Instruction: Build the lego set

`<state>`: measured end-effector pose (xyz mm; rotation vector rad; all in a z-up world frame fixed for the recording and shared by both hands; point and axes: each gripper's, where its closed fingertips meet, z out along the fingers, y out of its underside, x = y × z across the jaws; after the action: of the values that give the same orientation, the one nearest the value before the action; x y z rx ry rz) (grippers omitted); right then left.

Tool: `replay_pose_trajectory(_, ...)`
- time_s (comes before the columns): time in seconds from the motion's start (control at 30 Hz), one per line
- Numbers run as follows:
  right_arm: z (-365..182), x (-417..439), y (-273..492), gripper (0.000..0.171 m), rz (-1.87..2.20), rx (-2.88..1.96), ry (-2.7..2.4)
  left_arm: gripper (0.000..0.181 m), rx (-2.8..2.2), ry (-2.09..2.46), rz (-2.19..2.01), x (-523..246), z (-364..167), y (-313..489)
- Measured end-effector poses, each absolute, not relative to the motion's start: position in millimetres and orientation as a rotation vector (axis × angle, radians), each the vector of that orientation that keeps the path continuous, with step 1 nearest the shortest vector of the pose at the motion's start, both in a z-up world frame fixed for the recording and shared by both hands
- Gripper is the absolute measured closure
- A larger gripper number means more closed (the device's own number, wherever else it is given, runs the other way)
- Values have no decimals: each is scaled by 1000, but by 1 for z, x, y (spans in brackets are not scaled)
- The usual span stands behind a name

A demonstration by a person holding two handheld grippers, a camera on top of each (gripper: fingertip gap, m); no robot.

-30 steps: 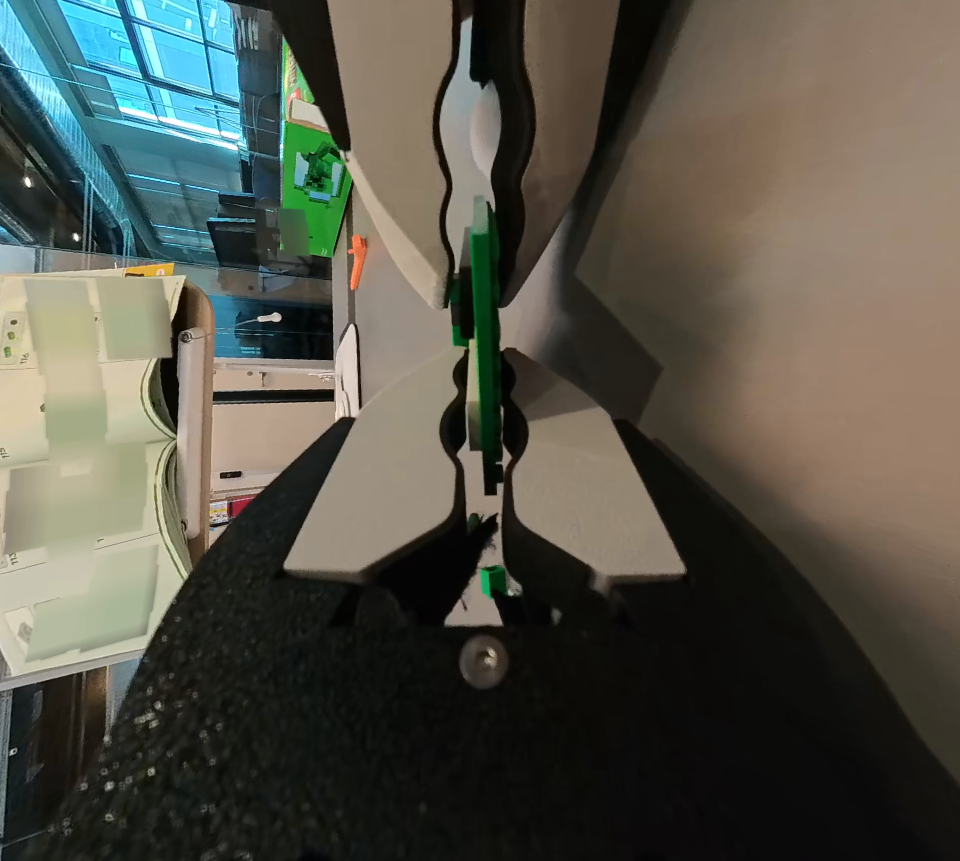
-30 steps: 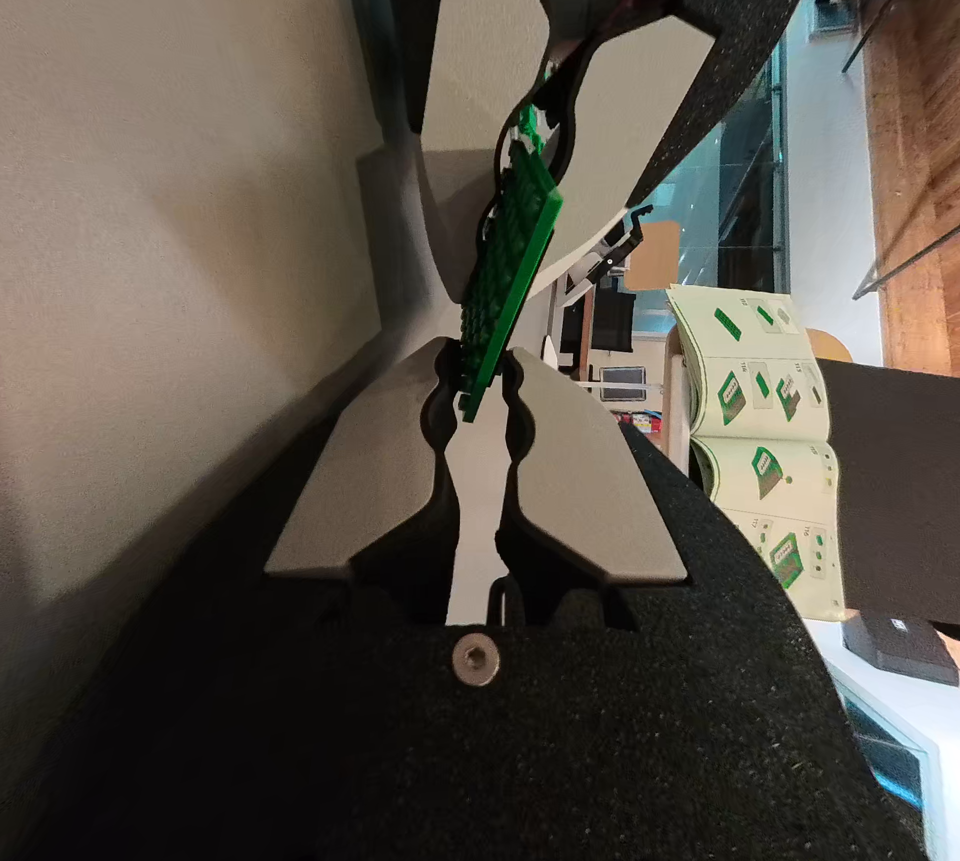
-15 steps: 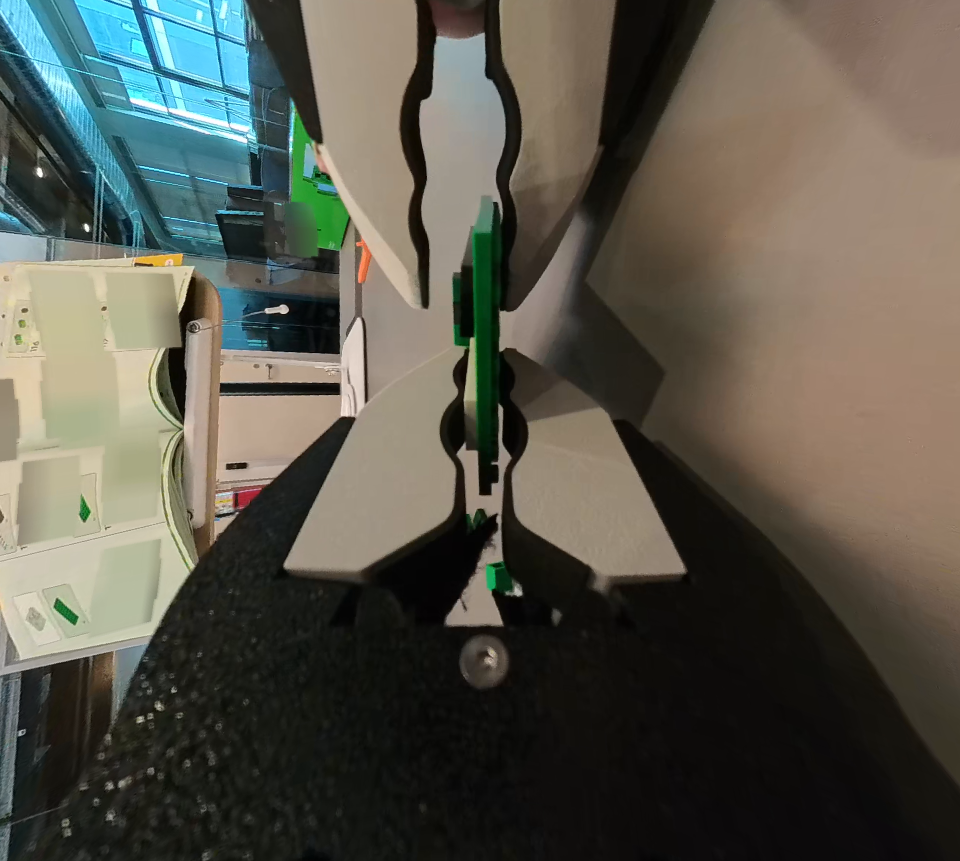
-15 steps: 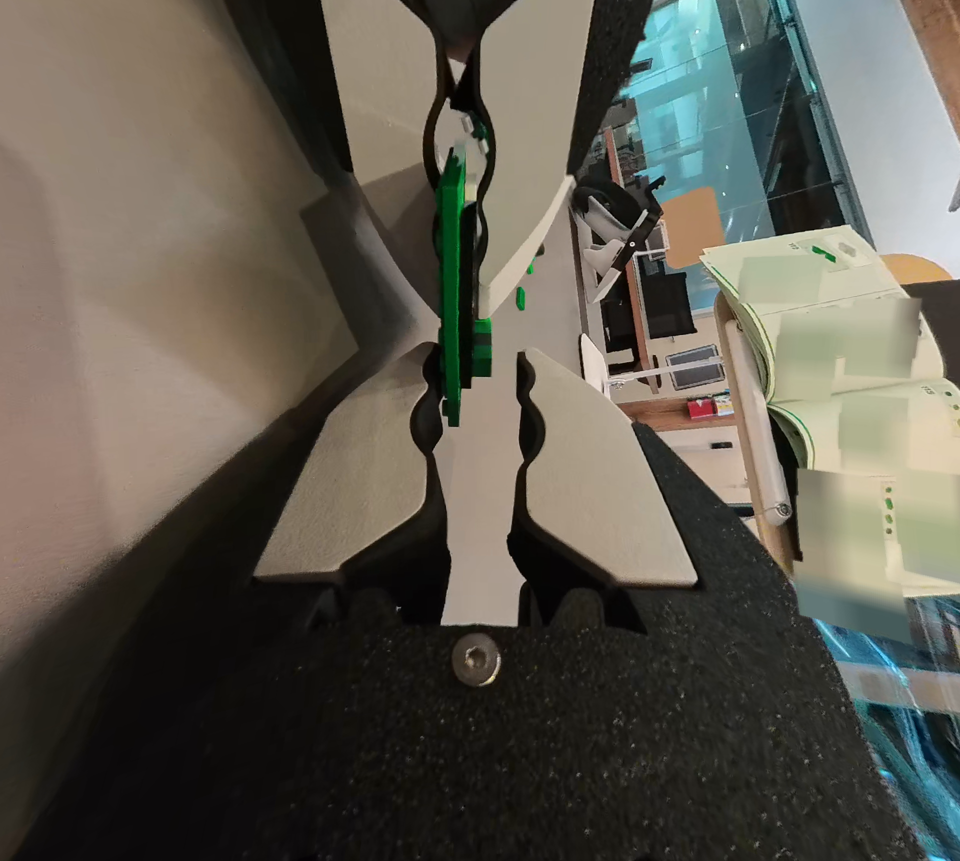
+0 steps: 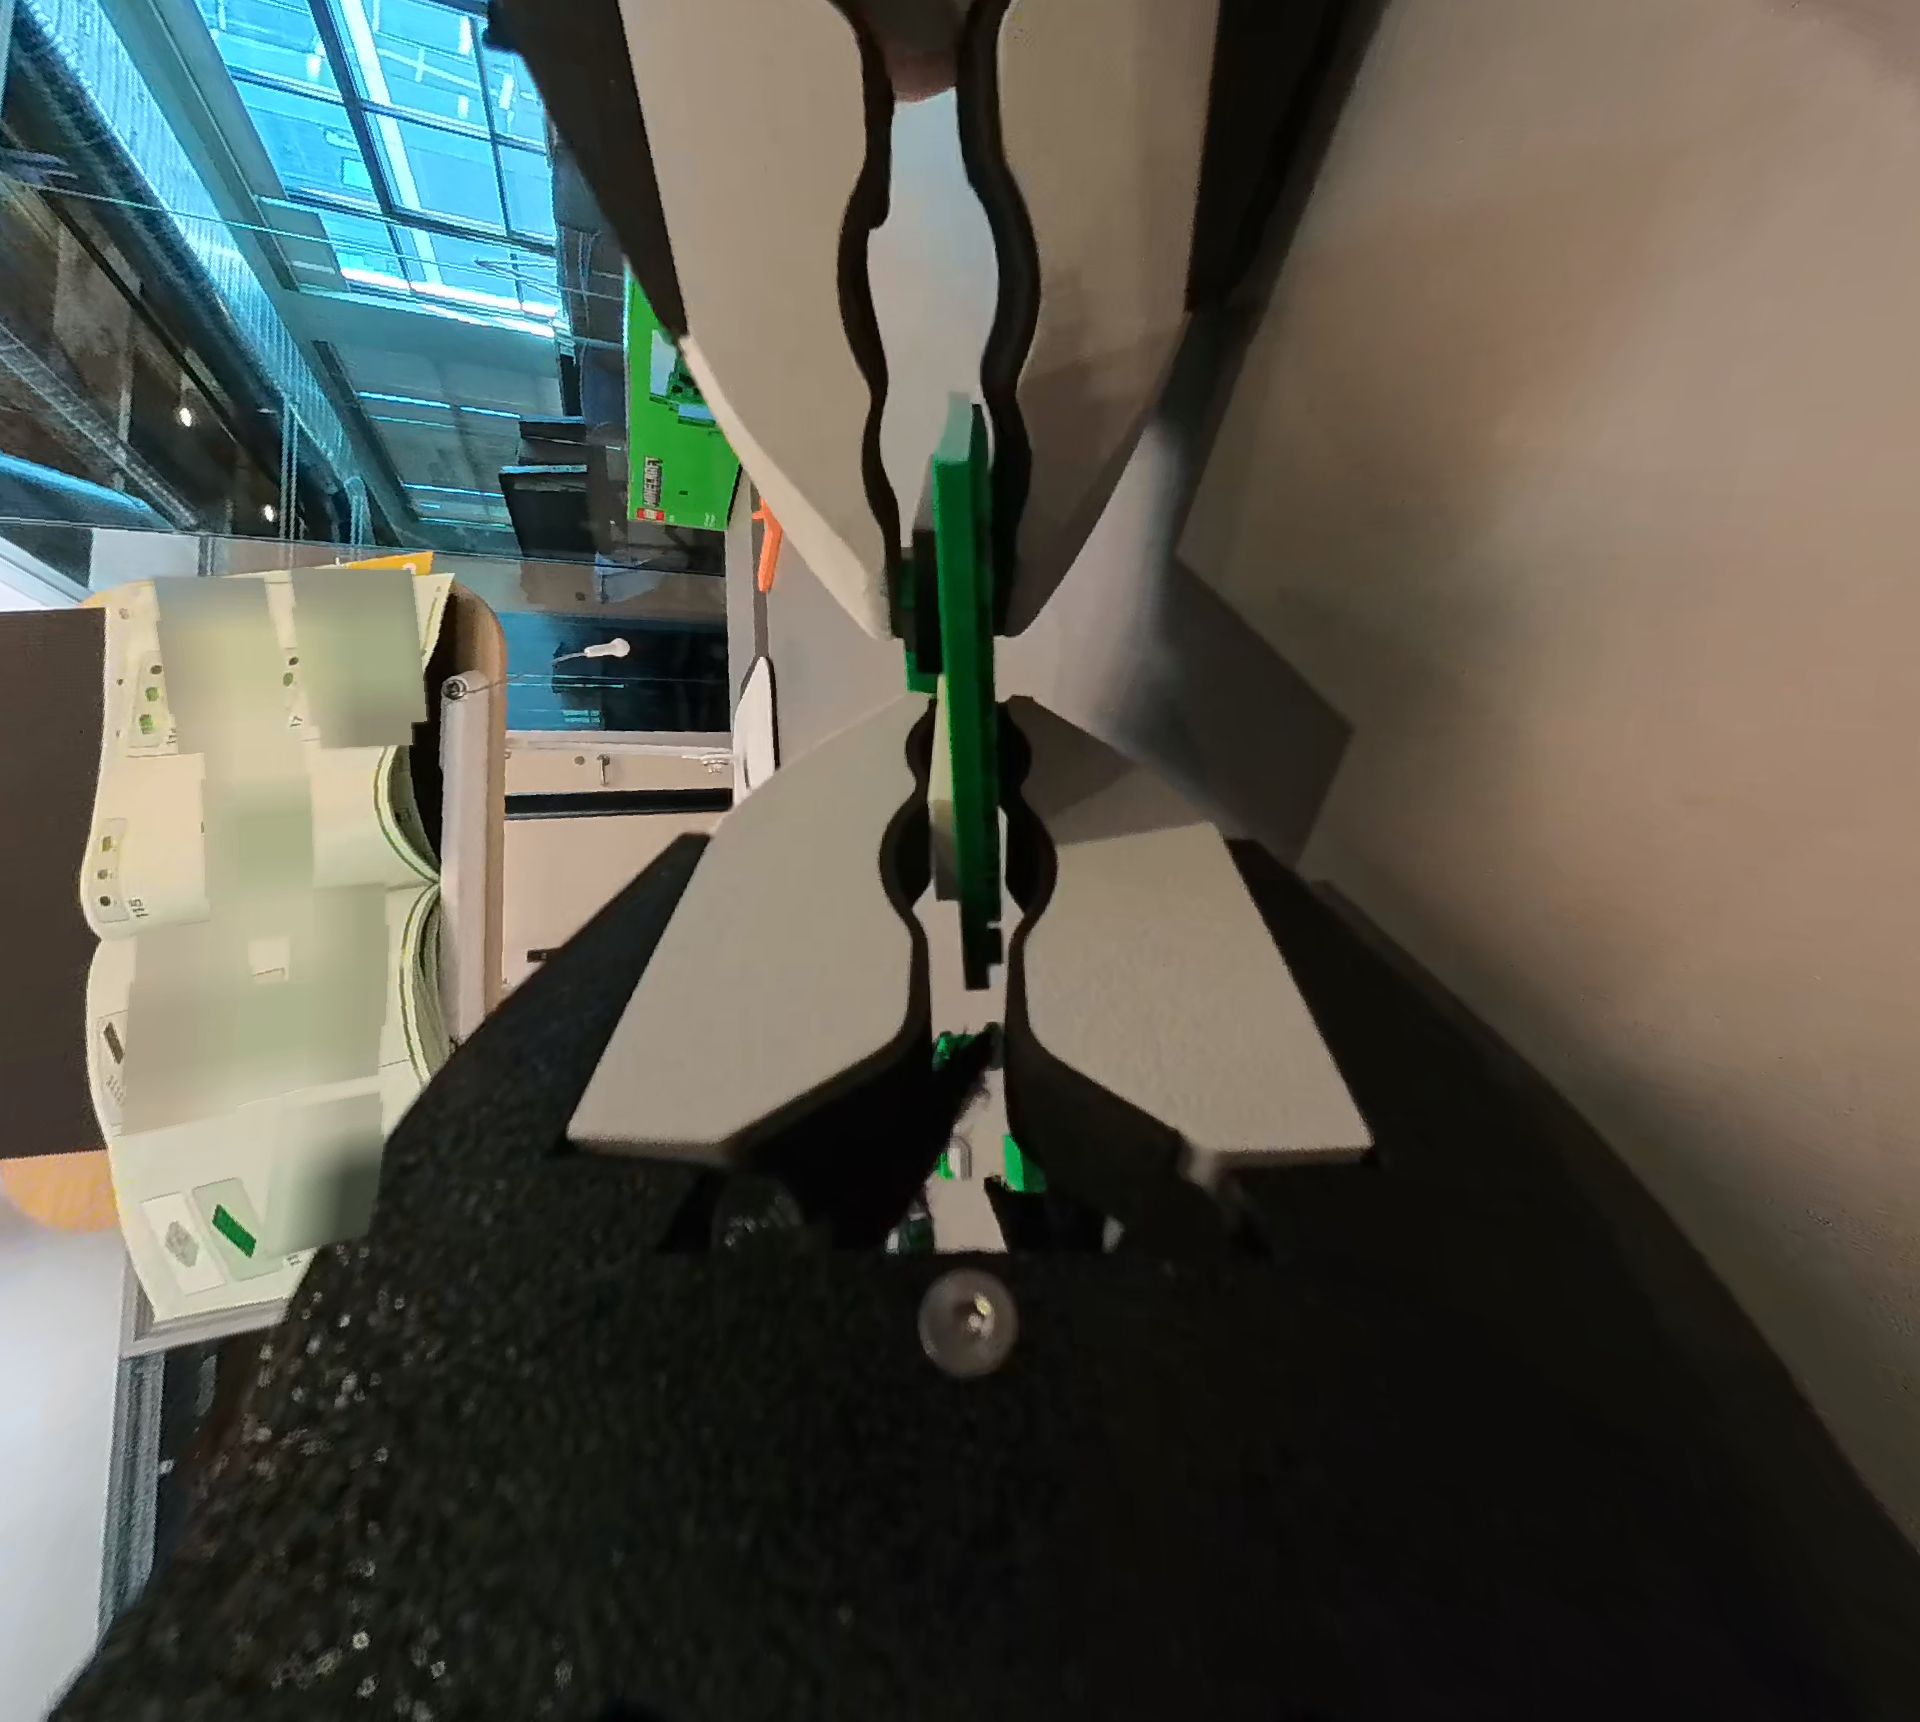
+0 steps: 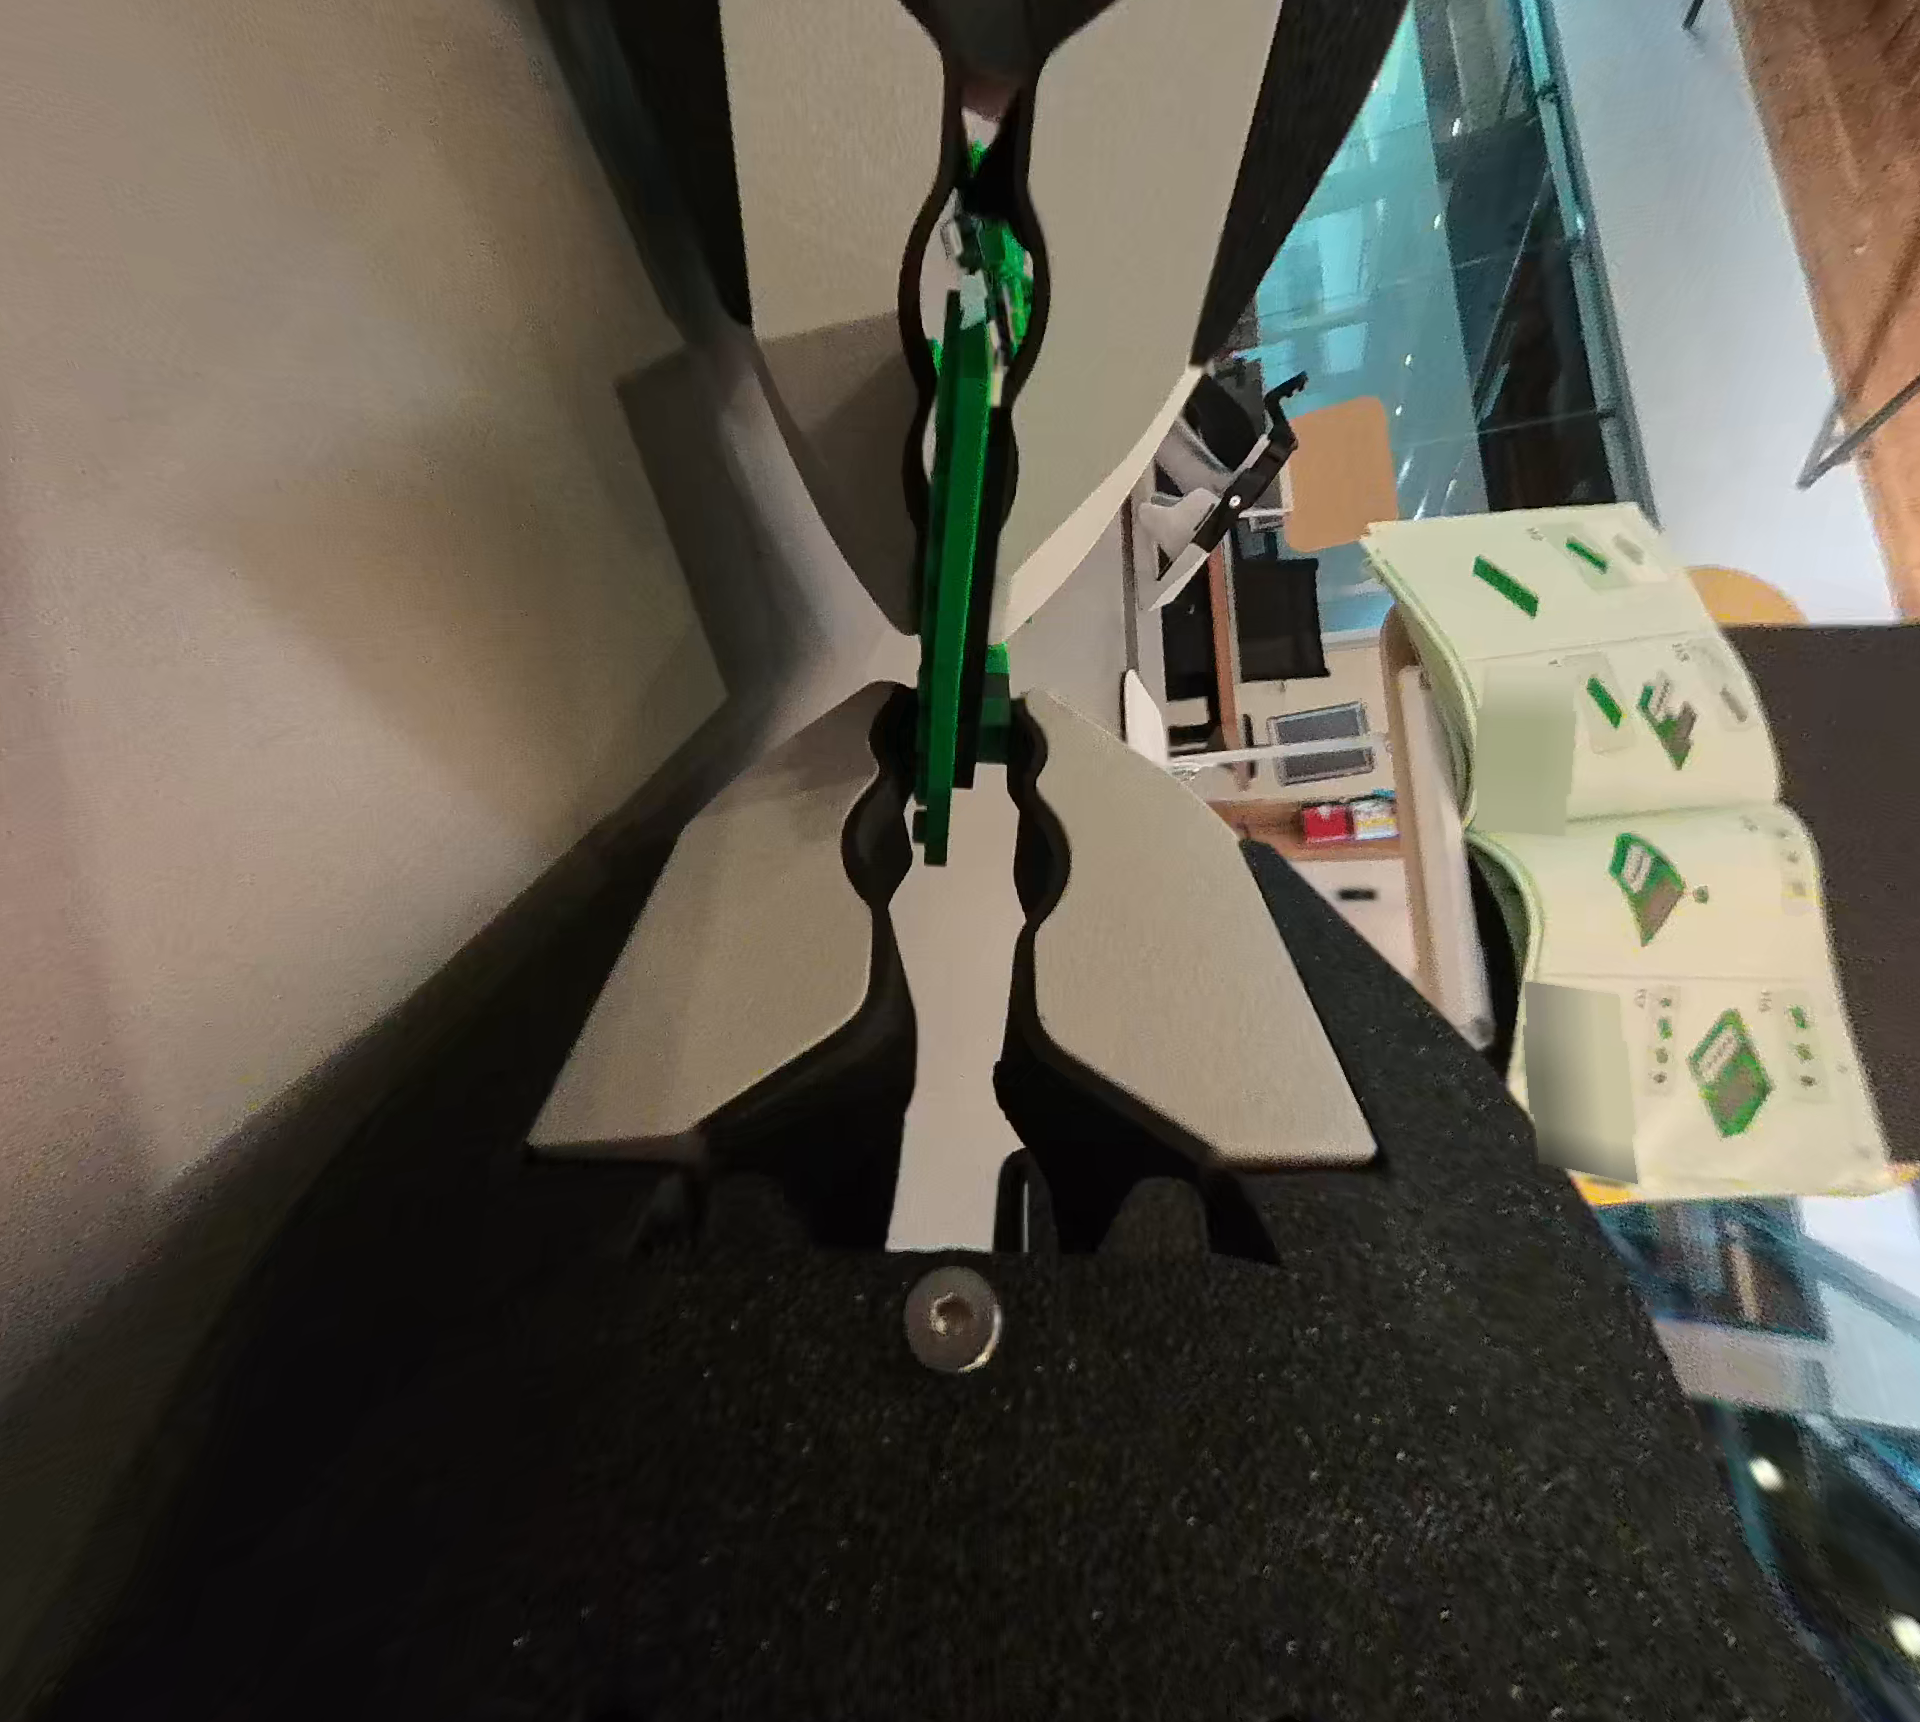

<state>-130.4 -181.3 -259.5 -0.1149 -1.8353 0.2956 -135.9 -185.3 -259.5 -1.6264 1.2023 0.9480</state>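
Observation:
A flat green lego plate with a small darker green brick on one face is held edge-on between my two grippers, which face each other tip to tip. My left gripper is shut on the near end of the plate. My right gripper comes in from the top of the left wrist view, its tips touching the brick on one side and the plate on the other. In the right wrist view the plate runs from my right gripper into the left gripper beyond.
The grey table lies close beside both grippers. An open instruction booklet stands on a holder and also shows in the right wrist view. A green lego box and an orange piece lie farther back.
My right gripper opened, straightened into line with the plate, then narrowed onto the plate and small brick. The plate went from tilted to straight. The left gripper kept its hold.

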Motion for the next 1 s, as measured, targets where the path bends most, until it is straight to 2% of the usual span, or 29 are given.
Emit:
replay_pose_trajectory(0.13,-251,-137,-178,151,398,-245,-1781,173,-1640,1118,978,-145,-251,-183)
replay_pose_trajectory(0.17,-252,-137,-176,137,421,-257,-1796,173,-1626,1090,1020,-150,-246,-182)
replay_pose_trajectory(0.23,-250,-137,-171,125,484,-296,-1796,173,-1562,1035,1127,-162,-232,-182)
replay_pose_trajectory(0.37,-242,-139,-149,124,527,-420,-1751,173,-1271,1041,1418,-176,-200,-189)
replay_pose_trajectory(0.53,-222,-139,-132,143,614,-536,-1629,173,-1144,1038,1483,-175,-187,-196)
replay_pose_trajectory(0.67,-200,-137,-103,145,643,-659,-1459,173,-1141,1088,1450,-168,-194,-195)
replay_pose_trajectory(0.83,-184,-129,-75,164,894,-855,-1301,173,-1198,1175,1372,-161,-211,-191)
replay_pose_trajectory(1.0,-170,-116,-44,168,1067,-1001,-1087,173,-1242,1181,1324,-163,-217,-190)
